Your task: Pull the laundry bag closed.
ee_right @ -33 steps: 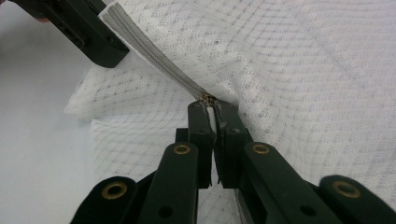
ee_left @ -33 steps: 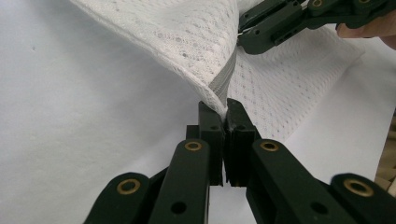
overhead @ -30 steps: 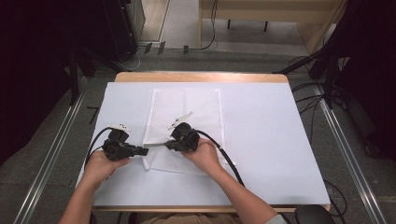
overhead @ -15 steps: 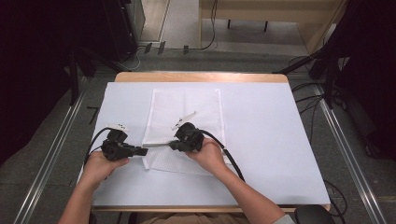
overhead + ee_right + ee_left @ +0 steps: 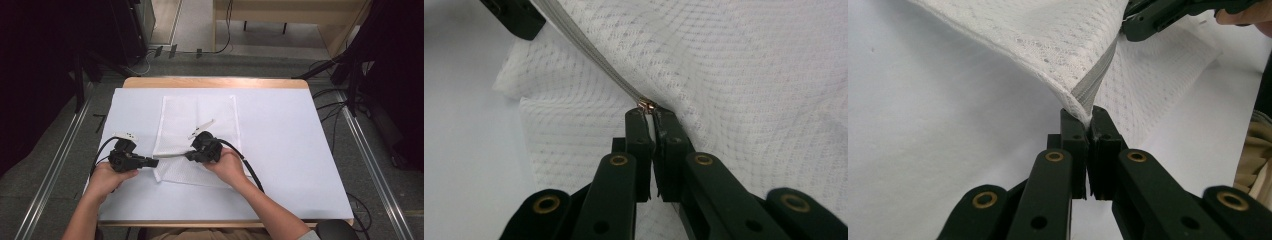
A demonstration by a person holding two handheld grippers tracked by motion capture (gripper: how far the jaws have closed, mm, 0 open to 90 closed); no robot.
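A white mesh bag (image 5: 200, 117) lies flat on the table, its near left corner lifted. Along that lifted edge runs a grey zipper (image 5: 1096, 80). My left gripper (image 5: 152, 162) is shut on the bag's corner at the zipper's end, and the fabric is pinched between its jaws (image 5: 1087, 117). To its right, my right gripper (image 5: 189, 155) is shut on the small metal zipper pull (image 5: 646, 106). The zipper tape (image 5: 589, 55) stretches taut from that pull to the left gripper (image 5: 516, 17). The right gripper (image 5: 1158, 17) also appears at the top of the left gripper view.
A white sheet covers the wooden table (image 5: 300, 150). Black cables (image 5: 247, 167) trail from both grippers toward the person. Metal rails (image 5: 370, 165) run along the floor on both sides, with dark equipment and cables behind the table.
My right gripper has shifted slightly to the right, away from the left one, with the zipper pull in it. The left gripper has stayed in place on the corner.
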